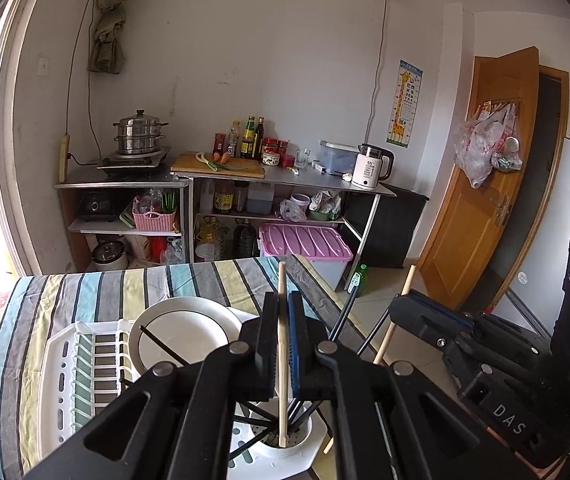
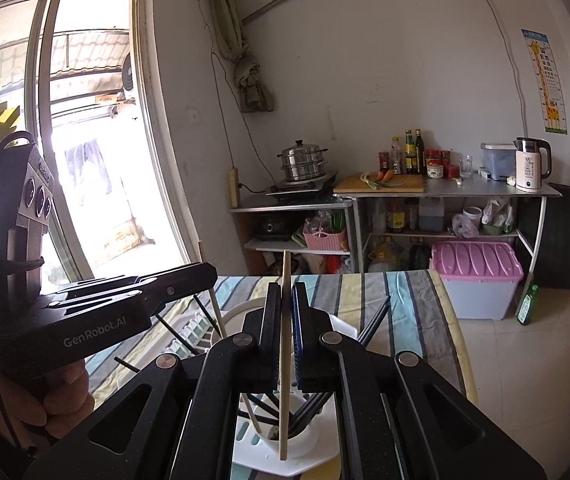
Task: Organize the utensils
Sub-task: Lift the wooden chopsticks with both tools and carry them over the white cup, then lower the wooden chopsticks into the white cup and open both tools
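Observation:
In the left wrist view my left gripper (image 1: 283,300) is shut on a pale wooden chopstick (image 1: 282,278) that stands upright. Its lower end reaches into the white utensil holder (image 1: 285,446), which holds several black chopsticks (image 1: 341,320). My right gripper (image 1: 401,304) is close on the right, shut on a second wooden chopstick (image 1: 408,280). In the right wrist view that gripper (image 2: 285,292) clamps its upright chopstick (image 2: 286,268) above the same holder (image 2: 269,442). A hand (image 2: 61,396) carries the left gripper (image 2: 211,276) at the left. A white plate (image 1: 185,336) stands in the white dish rack (image 1: 65,380).
The rack and holder sit on a table with a striped cloth (image 1: 125,284). Behind it stand metal shelves with a steamer pot (image 1: 139,134), bottles, a cutting board (image 1: 221,164) and a kettle (image 1: 373,166). A pink-lidded bin (image 1: 305,242) and a green bottle (image 1: 359,280) are on the floor.

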A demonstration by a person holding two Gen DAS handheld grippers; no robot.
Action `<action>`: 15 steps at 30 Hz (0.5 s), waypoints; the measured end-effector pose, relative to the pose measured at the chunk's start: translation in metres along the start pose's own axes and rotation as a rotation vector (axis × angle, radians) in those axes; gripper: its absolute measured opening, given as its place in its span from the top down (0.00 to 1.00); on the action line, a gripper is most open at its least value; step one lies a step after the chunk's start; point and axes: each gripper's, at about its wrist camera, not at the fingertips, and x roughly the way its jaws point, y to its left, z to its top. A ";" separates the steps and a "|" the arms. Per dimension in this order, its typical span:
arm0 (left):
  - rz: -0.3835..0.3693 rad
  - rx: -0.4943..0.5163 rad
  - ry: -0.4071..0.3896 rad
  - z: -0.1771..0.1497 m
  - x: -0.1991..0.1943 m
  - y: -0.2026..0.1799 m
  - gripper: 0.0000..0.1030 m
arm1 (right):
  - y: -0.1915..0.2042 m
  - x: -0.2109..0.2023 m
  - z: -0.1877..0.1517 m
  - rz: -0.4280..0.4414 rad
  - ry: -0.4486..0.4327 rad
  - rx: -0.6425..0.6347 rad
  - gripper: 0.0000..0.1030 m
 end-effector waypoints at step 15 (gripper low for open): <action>-0.019 -0.007 0.028 -0.009 0.022 0.006 0.95 | -0.002 0.034 -0.007 0.003 0.030 0.011 0.95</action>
